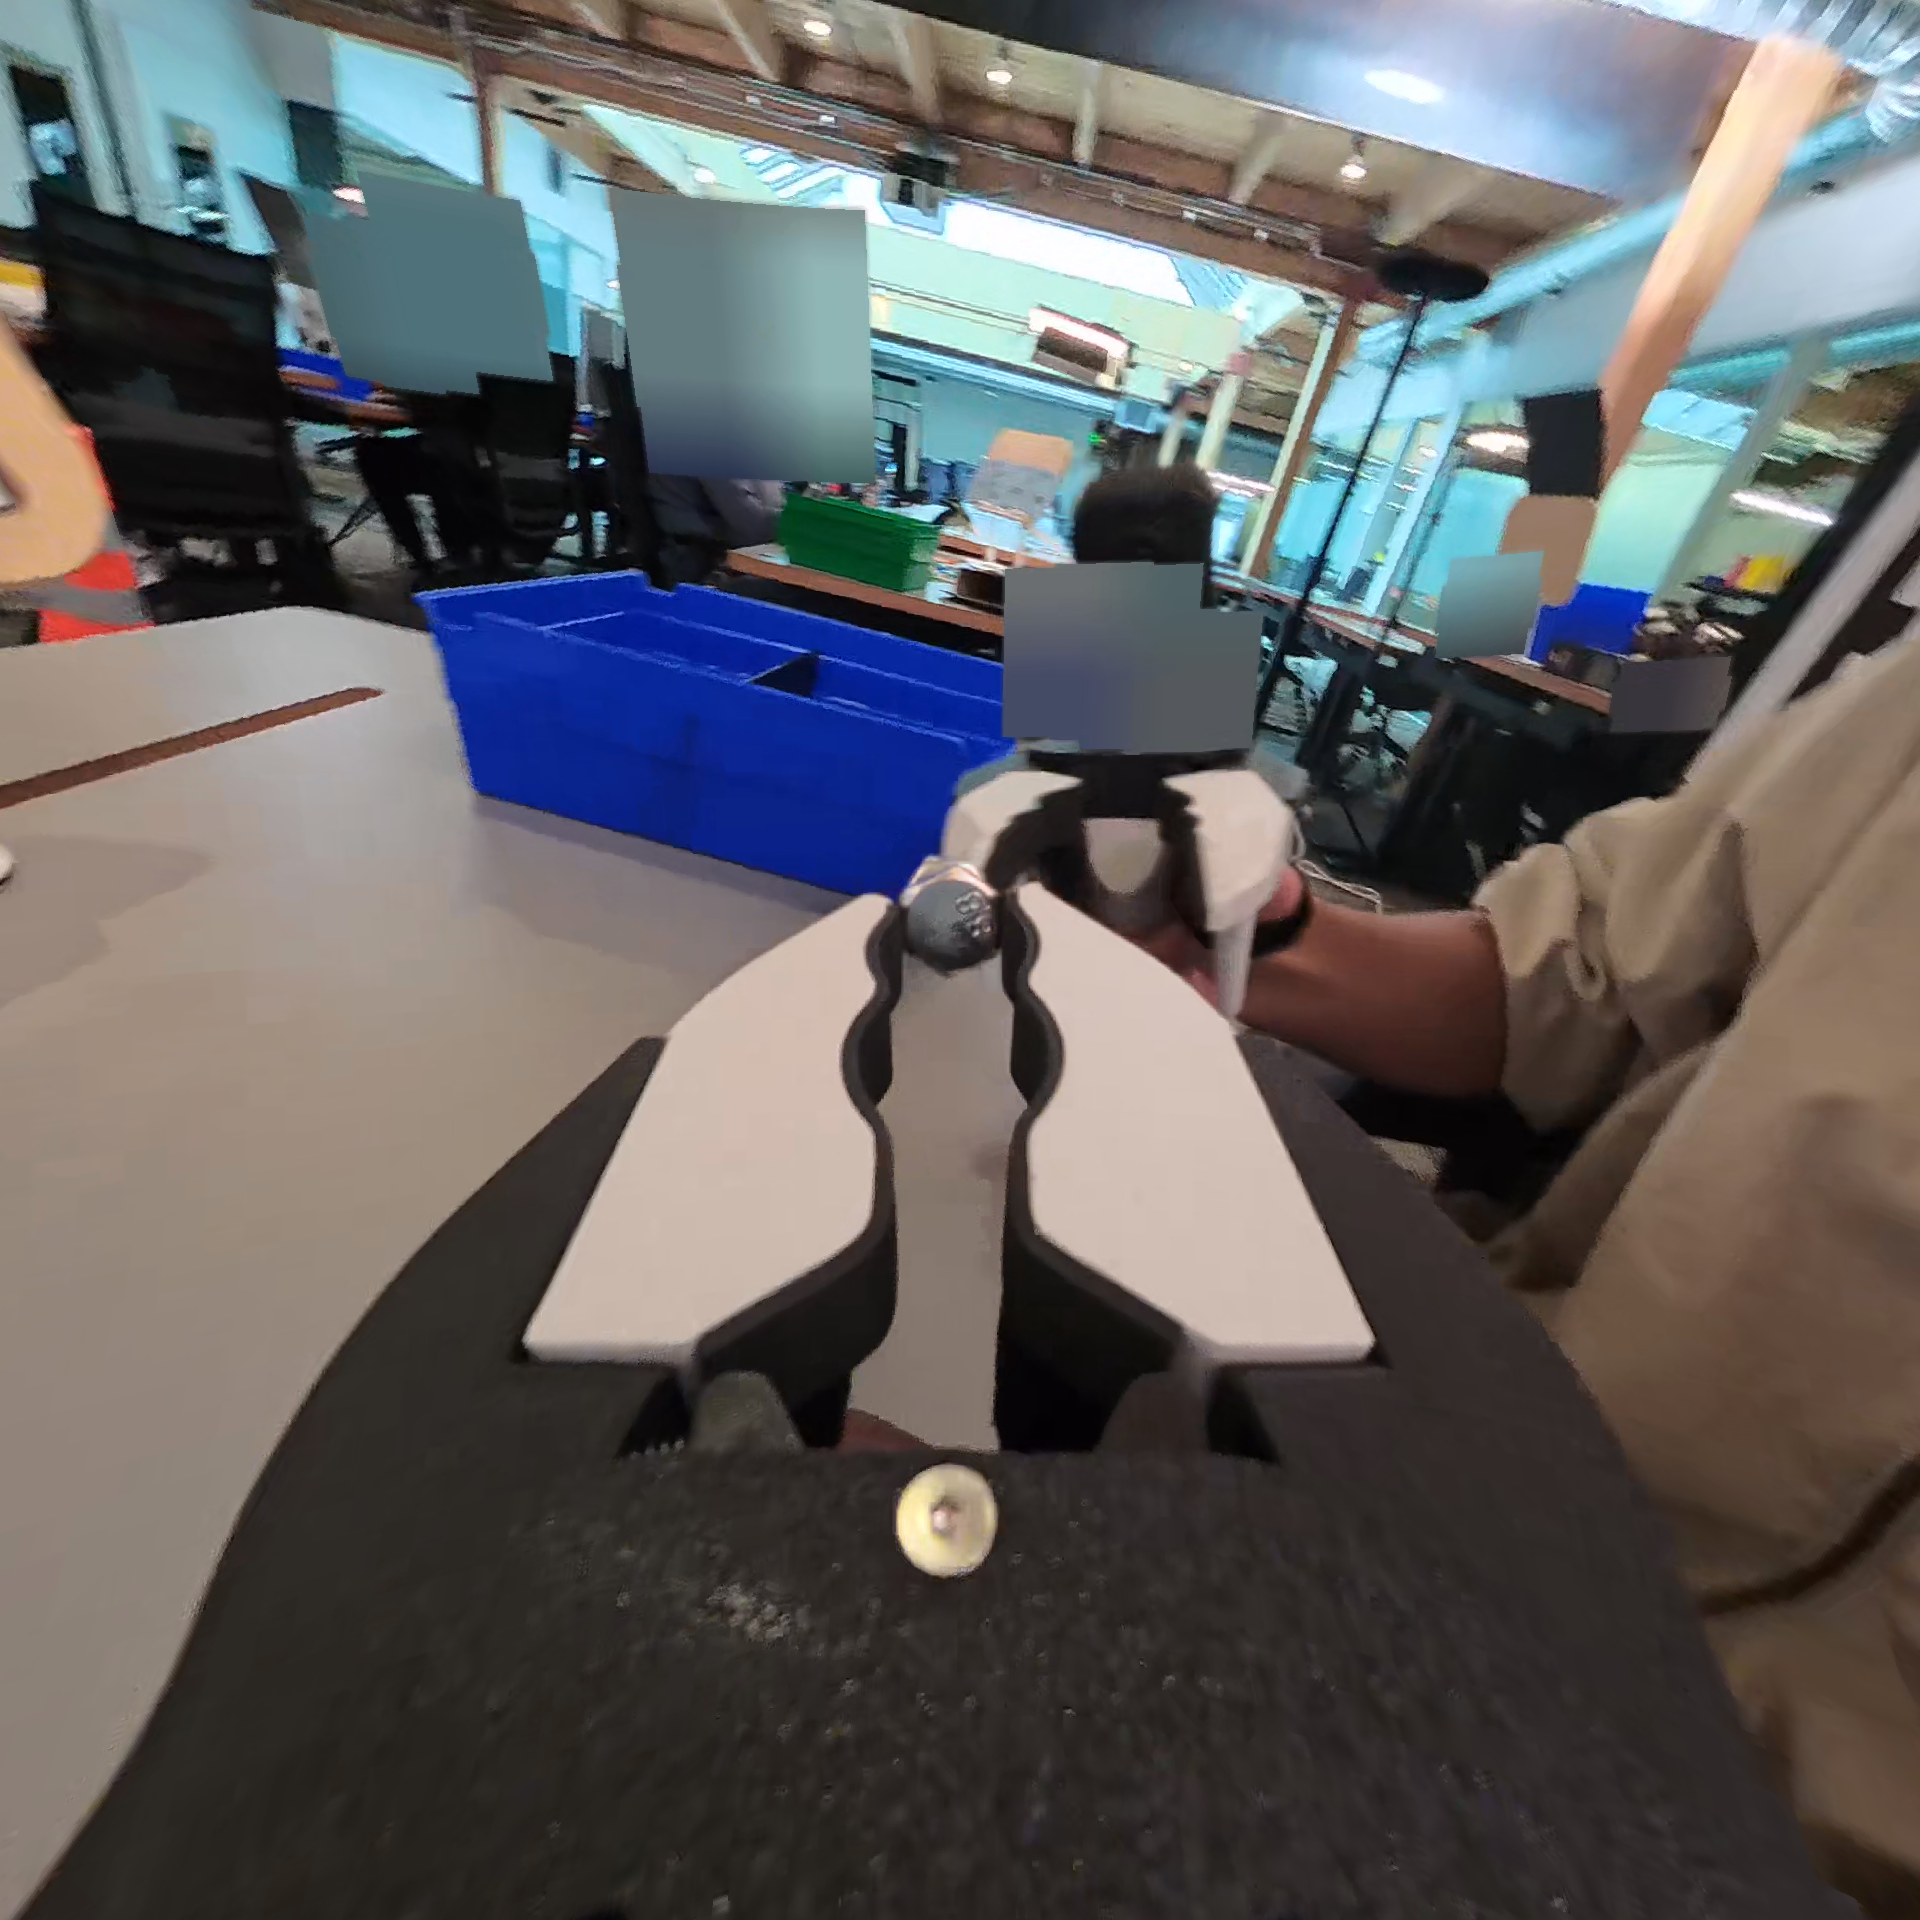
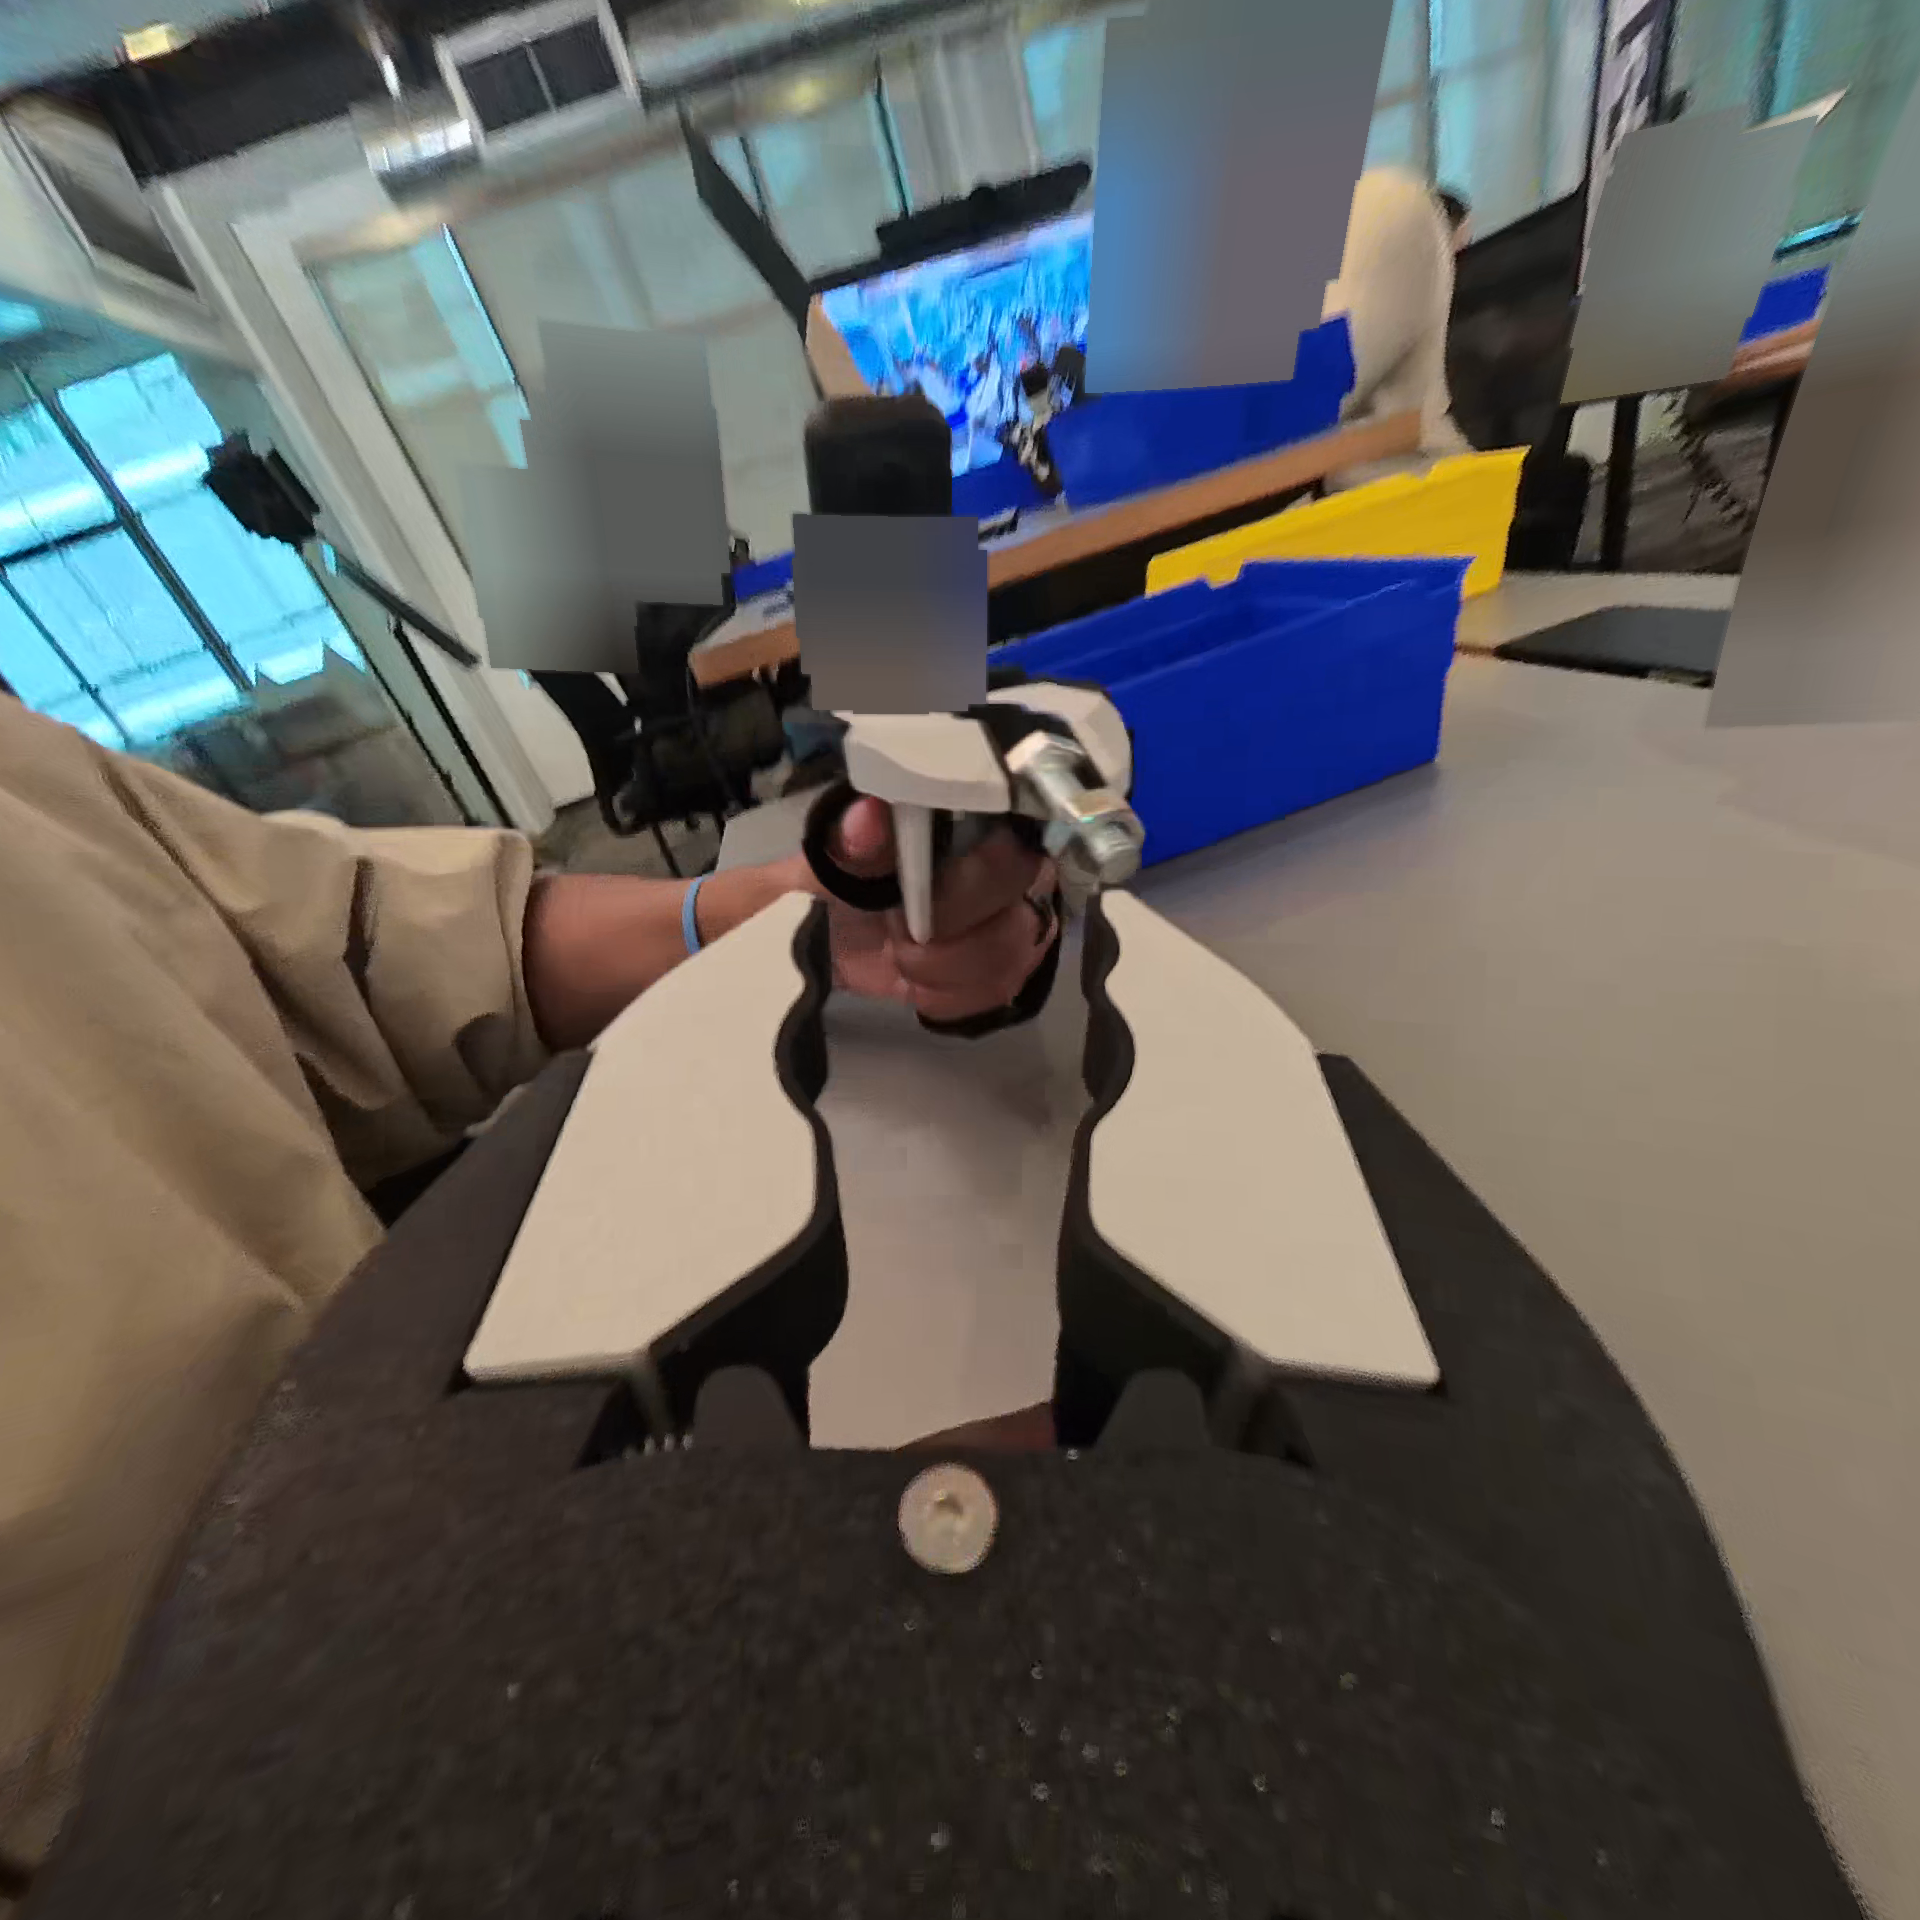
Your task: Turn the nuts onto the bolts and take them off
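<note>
My left gripper [image 1: 951, 925] is shut on the dark head of a bolt [image 1: 948, 925], held up above the grey table [image 1: 260, 987]. A silver nut [image 1: 932, 878] sits on the shank just behind the head. In the right wrist view the left gripper [image 2: 1023, 758] holds the bolt [image 2: 1065, 800] with its threaded end pointing at me, and the nut [image 2: 1089, 826] sits near that end. My right gripper [image 2: 956, 935] is open and empty, its right fingertip [image 2: 1107, 925] just below the nut. The right gripper also shows in the left wrist view [image 1: 1107, 836], facing the bolt.
A blue bin [image 1: 707, 727] stands on the far side of the table; it also shows in the right wrist view [image 2: 1247, 707], with a yellow bin [image 2: 1351, 520] behind it. A person's beige sleeves [image 1: 1714, 1039] [image 2: 208, 987] border both views. Other tables and chairs stand beyond. The grippers are tip to tip, or close to it.
</note>
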`<state>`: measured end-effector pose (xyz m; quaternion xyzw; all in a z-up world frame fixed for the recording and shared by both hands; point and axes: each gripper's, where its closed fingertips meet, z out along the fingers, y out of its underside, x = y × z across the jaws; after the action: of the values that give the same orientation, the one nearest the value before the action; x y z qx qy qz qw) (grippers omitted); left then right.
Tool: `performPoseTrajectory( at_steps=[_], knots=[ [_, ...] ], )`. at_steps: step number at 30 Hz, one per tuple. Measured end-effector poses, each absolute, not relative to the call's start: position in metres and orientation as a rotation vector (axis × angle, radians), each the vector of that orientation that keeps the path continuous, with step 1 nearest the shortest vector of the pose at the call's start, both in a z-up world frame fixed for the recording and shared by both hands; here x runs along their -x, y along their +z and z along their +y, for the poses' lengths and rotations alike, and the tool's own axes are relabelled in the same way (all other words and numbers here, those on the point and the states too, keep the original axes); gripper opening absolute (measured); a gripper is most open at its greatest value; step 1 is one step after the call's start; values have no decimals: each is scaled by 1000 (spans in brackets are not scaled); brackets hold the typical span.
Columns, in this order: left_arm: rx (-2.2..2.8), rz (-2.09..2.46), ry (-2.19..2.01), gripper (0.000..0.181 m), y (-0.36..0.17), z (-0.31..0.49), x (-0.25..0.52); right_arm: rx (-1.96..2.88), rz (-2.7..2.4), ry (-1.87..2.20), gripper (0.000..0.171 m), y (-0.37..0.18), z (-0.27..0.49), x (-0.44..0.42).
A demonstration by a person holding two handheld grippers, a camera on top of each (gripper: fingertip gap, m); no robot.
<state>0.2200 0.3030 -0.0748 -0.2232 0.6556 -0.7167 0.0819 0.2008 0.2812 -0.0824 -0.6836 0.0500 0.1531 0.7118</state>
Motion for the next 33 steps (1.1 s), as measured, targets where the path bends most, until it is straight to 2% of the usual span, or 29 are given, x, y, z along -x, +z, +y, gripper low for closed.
performPoseTrajectory(
  at_steps=[4,9,14,16,19,28,33],
  knots=[
    [657,1983,-2043,17,-85,305,-234,1486,178,248,48,-94,280,-216],
    [598,1982,-2182,17,-84,300,-220,1548,174,82,34,-103,277,-224],
    [559,1970,-2173,17,-80,306,-212,1590,145,163,39,-111,286,-212],
    [538,1984,-2170,17,-80,305,-209,1611,134,285,46,-115,293,-201],
    [496,1981,-2248,17,-73,302,-201,1602,112,510,45,-112,303,-180],
    [431,2019,-2275,17,-71,293,-189,1456,150,672,31,-89,301,-183],
    [433,2050,-2239,17,-79,289,-189,1366,183,767,16,-78,293,-190]
  ],
)
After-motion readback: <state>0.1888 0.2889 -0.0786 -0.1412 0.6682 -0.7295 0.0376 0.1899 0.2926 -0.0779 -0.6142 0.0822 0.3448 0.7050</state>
